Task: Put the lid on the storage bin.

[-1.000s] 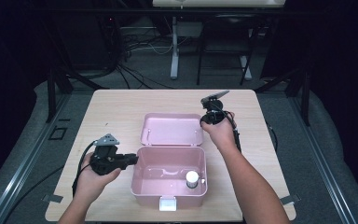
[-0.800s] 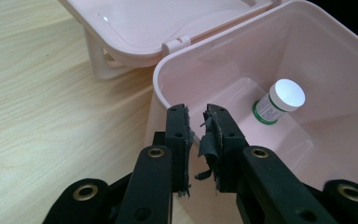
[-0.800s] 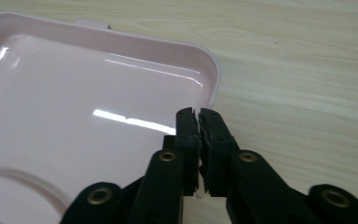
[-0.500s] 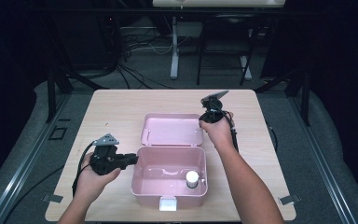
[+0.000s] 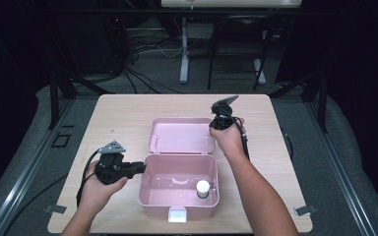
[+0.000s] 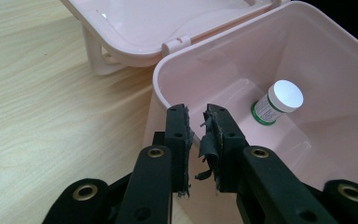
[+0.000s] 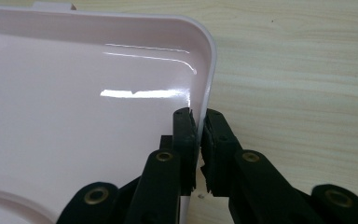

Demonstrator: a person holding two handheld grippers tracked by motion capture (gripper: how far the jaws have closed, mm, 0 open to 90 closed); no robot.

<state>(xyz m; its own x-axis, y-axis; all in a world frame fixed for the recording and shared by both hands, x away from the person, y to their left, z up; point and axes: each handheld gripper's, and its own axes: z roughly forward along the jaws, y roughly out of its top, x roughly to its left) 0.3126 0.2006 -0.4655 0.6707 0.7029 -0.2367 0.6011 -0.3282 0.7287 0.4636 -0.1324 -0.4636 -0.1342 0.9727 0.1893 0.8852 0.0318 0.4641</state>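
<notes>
A pink plastic box point(image 5: 147, 196) sits open at the centre of a pale wooden table point(image 5: 123, 118) in the high view, its lid point(image 5: 182, 135) folded back flat on the tabletop just above the tub. A small white-capped bottle point(image 5: 203, 188) with a green-edged label stands upright inside the tub, toward its lower right corner.

The left gripper point(image 5: 140, 168), held in a hand at the lower left of the frame, points level toward the tub's left wall. In the left gripper view point(image 6: 198, 128) its jaws stand close together astride the rim of that wall, with a narrow gap and frayed padding showing between them; whether the pads press on the wall cannot be told. The bottle point(image 6: 278, 101) appears beyond, in the right half of that frame.

The right gripper point(image 5: 216, 125), at centre right of the high view, points down at the lid's right edge. In the right gripper view point(image 7: 199, 135) its jaws have just been closing and now pinch the lid's raised rim point(image 7: 209, 70) near its rounded corner, one jaw inside the lid, the other over bare table point(image 7: 298, 65).
</notes>
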